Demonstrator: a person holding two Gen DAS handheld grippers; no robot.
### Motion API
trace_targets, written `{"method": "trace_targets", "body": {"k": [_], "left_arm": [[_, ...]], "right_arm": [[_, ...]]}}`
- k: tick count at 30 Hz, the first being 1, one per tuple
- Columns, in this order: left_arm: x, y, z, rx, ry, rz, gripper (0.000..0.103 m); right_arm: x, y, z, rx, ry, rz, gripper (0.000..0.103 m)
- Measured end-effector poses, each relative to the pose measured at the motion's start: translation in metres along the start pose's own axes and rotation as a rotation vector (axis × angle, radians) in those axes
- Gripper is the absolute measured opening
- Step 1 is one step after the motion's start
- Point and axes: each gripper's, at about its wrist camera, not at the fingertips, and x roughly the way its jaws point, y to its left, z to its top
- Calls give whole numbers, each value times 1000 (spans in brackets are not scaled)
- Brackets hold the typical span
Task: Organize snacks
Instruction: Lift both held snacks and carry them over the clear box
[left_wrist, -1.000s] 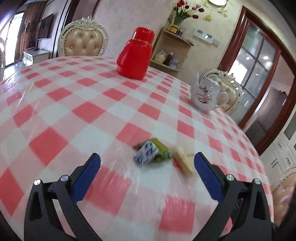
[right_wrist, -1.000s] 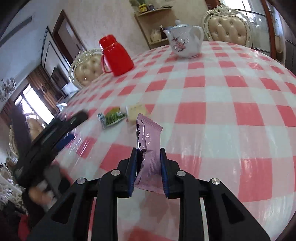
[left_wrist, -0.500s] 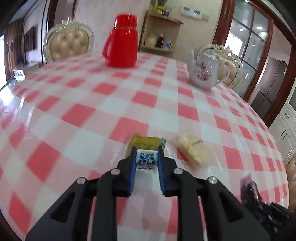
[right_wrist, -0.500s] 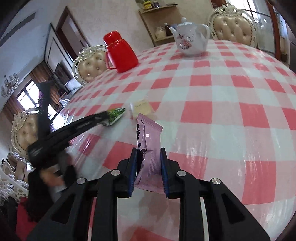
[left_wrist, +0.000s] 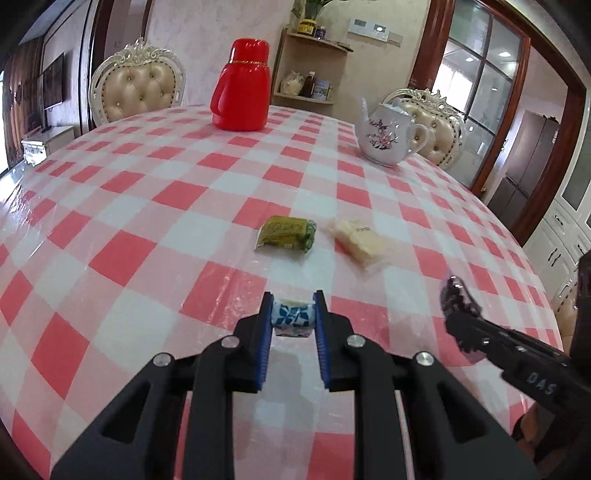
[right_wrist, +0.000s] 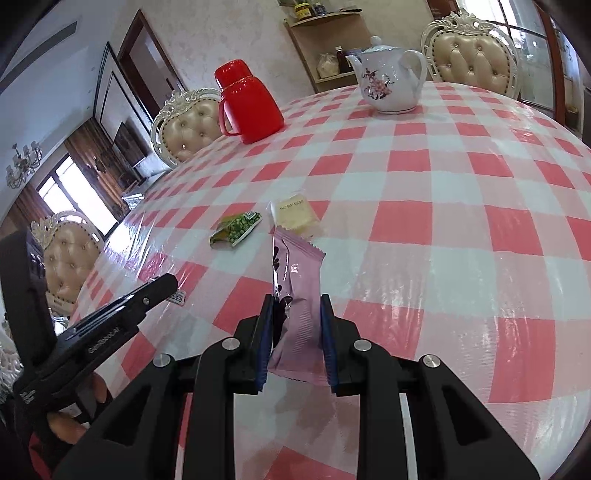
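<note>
On the checked tablecloth (left_wrist: 122, 206), the left gripper (left_wrist: 293, 314) now pinches the small blue-and-white snack (left_wrist: 293, 318) between its blue pads; a second ago its jaws stood spread around the cluster, and half a second ago they had clamped the snack where it lay against the green packet (left_wrist: 286, 236). Snack and gripper have since drawn back toward the near edge, so the green packet lies alone, well apart from the gripper, with the pale yellow packet (left_wrist: 360, 242) just beside it on the right. This indicates that the pick-up step is complete and the snack is ready for transfer; no container or target spot is visible, so the destination cannot be told. The right gripper (right_wrist: 297, 321) is pressed onto the pink wrapper (right_wrist: 297, 291), which stands upright between its pads above the cloth, unchanged over the last second. Both grippers are therefore loaded, and two snacks remain on the table. Legible writing is limited: the pale yellow packet carries a short printed line, too small to read; white lettering on each gripper body is partly visible but not reliably readable. The red flask (left_wrist: 242, 86) and the white teapot (left_wrist: 388, 138) stand at the far side, clear of the work.
</note>
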Motion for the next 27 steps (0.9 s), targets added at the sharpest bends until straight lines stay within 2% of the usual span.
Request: {"method": "trace_targets", "body": {"k": [5,11,21,27], "left_arm": [[-11,-10,-1,18,-30,-3,21],[-22,-19,-17,20,-28,-16,21],[-61,-17,-40,-15,-91,-43,21],[-75,-15,-50,-31,-113,-35,21]], "right_arm": [[3,-5,0,10,-7,-13,24],[-1,-14,-3,59,-25,-31,24],[-34,-15,-34,119,-63,-13,24],[-45,-10,-50,139,-71,6,24]]}}
